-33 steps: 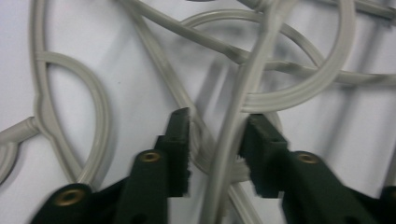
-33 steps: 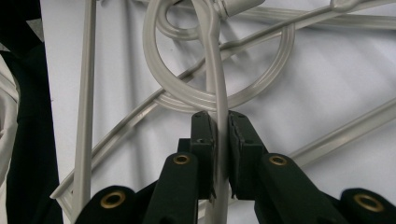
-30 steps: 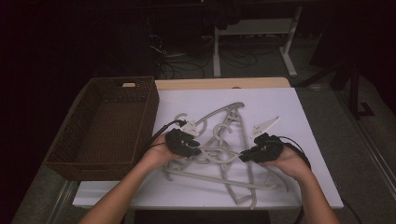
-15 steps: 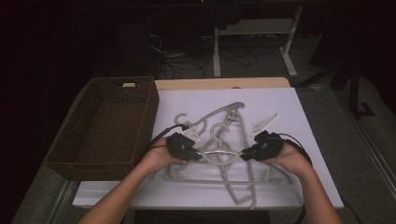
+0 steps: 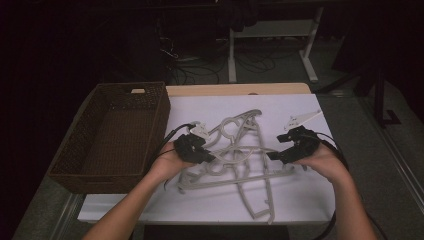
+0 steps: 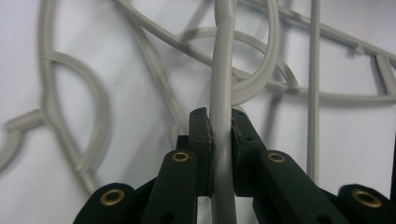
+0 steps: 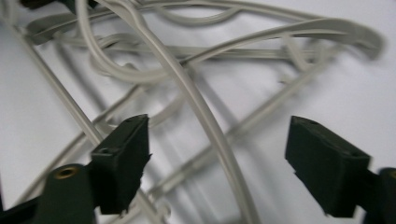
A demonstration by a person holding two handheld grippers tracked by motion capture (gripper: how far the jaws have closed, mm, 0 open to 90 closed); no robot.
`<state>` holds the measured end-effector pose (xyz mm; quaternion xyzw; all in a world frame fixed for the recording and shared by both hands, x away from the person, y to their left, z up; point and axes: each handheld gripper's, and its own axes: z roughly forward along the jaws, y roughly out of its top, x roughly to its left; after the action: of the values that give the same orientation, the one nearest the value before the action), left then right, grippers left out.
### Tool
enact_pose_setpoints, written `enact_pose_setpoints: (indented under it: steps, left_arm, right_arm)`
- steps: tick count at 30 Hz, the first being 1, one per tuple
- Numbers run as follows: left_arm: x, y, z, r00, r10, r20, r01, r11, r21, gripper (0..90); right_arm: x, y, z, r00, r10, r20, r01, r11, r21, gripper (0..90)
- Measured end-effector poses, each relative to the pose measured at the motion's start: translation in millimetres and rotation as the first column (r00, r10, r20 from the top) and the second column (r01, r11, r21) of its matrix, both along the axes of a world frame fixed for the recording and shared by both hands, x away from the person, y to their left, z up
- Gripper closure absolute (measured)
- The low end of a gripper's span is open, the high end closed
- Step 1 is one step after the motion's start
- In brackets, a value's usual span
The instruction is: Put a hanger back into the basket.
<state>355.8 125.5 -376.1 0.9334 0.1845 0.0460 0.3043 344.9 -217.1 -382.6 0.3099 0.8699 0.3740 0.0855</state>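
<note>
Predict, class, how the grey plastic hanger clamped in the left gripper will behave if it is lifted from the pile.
The hanger looks thin and hollow-framed, so probably light and fairly stiff. Its hook and bars interlace with the other hangers, so it would likely drag them along. The left gripper pinches one smooth, narrow bar, so it may swivel.

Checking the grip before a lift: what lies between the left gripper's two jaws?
In the left gripper view, one grey bar of a hanger runs between the left gripper's jaws, which press on it from both sides.
</note>
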Motion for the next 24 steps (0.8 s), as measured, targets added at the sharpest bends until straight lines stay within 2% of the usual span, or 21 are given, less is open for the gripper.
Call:
enact_pose_setpoints:
  steps: [5,7,9,11,12,13,14,15,20,21,22,23,24]
  left_arm:
    - [9.5,5.6,23.2,0.9981,0.06,0.012,-0.06,0.998,0.019,82.0]
    - [11.7,7.6,28.2,0.9972,0.074,0.013,-0.074,0.9971,0.016,82.0]
    - [18.7,15.3,44.1,0.9934,0.111,0.028,-0.111,0.9938,0.001,82.0]
    - [22.6,20.8,55.5,0.9908,0.13,0.037,-0.13,0.9915,-0.014,82.0]
    - [22.6,20.8,55.5,0.9908,0.13,0.037,-0.13,0.9915,-0.014,82.0]
    - [26.2,27.6,67.2,0.9882,0.144,0.052,-0.143,0.9893,-0.027,82.0]
    - [26.2,27.6,67.2,0.9882,0.144,0.052,-0.143,0.9893,-0.027,82.1]
    - [27.8,31.7,73.0,0.9865,0.154,0.057,-0.152,0.9879,-0.03,82.0]
    - [33.7,63.3,99.0,0.9746,0.206,0.087,-0.201,0.9774,-0.065,82.0]
    - [34.2,80.4,108.1,0.9673,0.231,0.105,-0.224,0.9718,-0.075,82.0]
    - [34.2,80.4,108.1,0.9673,0.231,0.105,-0.224,0.9718,-0.075,82.0]
    - [34.9,100.0,114.7,0.9587,0.26,0.116,-0.25,0.9638,-0.093,82.0]
    - [34.9,100.0,114.7,0.9587,0.26,0.116,-0.25,0.9638,-0.093,82.0]
  right_arm:
    - [-1.7,-18.7,2.4,0.9974,-0.069,0.02,0.069,0.997,0.017,16.3]
    - [-1.7,-22.6,2.7,0.9959,-0.088,0.021,0.088,0.996,0.021,16.1]
    - [-2.7,-31.7,3.6,0.9919,-0.124,0.029,0.123,0.992,0.031,15.0]
    - [-3.9,-34.8,3.5,0.9907,-0.132,0.032,0.131,0.991,0.03,14.3]
    - [-3.9,-34.8,3.5,0.9907,-0.132,0.032,0.131,0.991,0.03,14.3]
    - [-4.3,-35.7,1.9,0.9904,-0.136,0.025,0.135,0.99,0.028,14.0]
    - [-4.3,-35.7,1.9,0.9904,-0.136,0.025,0.135,0.99,0.028,14.0]
    - [-3.9,-34.7,-0.9,0.9903,-0.137,0.024,0.137,0.99,0.021,13.7]
    - [-2.3,-29.7,-8.8,0.9911,-0.132,0.014,0.132,0.991,0.007,13.2]
    - [-2.0,-28.8,-10.0,0.9909,-0.134,0.011,0.134,0.991,0.005,13.2]
    - [-1.7,-27.9,-11.3,0.991,-0.134,0.01,0.134,0.991,0.004,13.1]
    - [-1.7,-26.9,-12.3,0.9909,-0.134,0.011,0.134,0.991,0.003,12.9]
    - [-1.7,-26.9,-12.3,0.9909,-0.134,0.011,0.134,0.991,0.003,12.9]
